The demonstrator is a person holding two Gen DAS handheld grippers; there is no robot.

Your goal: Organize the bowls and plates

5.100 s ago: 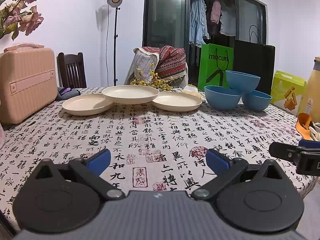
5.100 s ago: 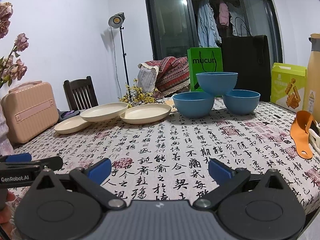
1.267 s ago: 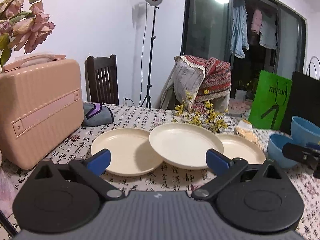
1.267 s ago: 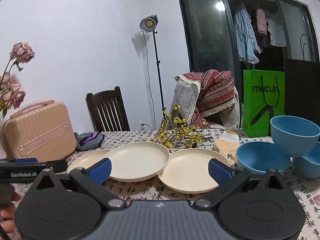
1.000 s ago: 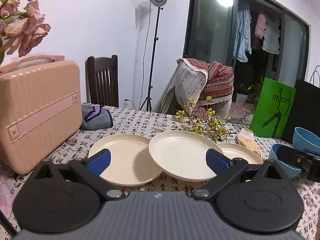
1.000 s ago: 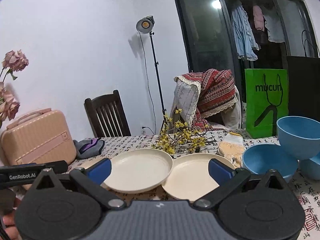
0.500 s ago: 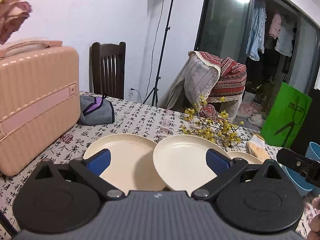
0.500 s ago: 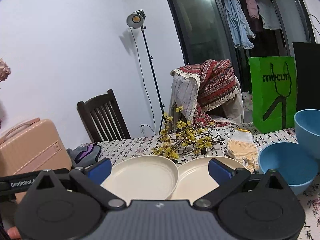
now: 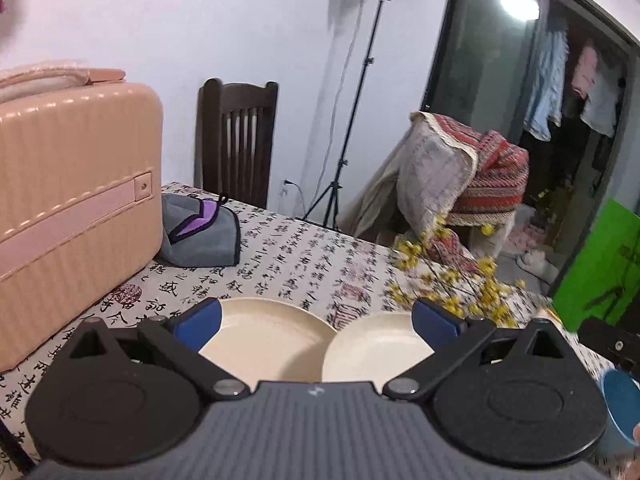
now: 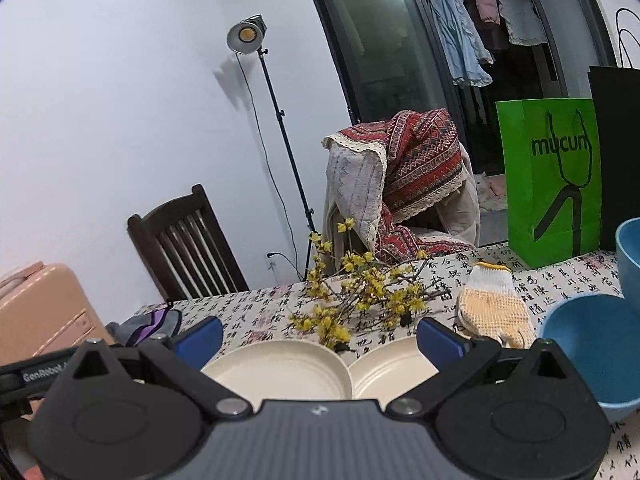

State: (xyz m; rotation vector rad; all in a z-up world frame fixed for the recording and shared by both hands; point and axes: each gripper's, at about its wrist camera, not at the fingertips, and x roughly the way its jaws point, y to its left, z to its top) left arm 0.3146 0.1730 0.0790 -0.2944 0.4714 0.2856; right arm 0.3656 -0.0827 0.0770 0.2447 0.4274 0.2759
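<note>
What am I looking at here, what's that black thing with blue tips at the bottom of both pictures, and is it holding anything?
No robot arm here: a person carries a two-finger gripper in each hand, and each gripper has a wide-angle camera looking forward along its fingers. One picture is from the left gripper, the other from the right gripper. The blue tips are the finger pads. Both grippers are open and hold nothing.

Ahead lies a table under a calligraphy-print cloth. On it are cream plates, blue bowls to the right, a sprig of yellow flowers, a knitted glove, a pink case and a grey pouch. Each gripper hovers close over the plates.
</note>
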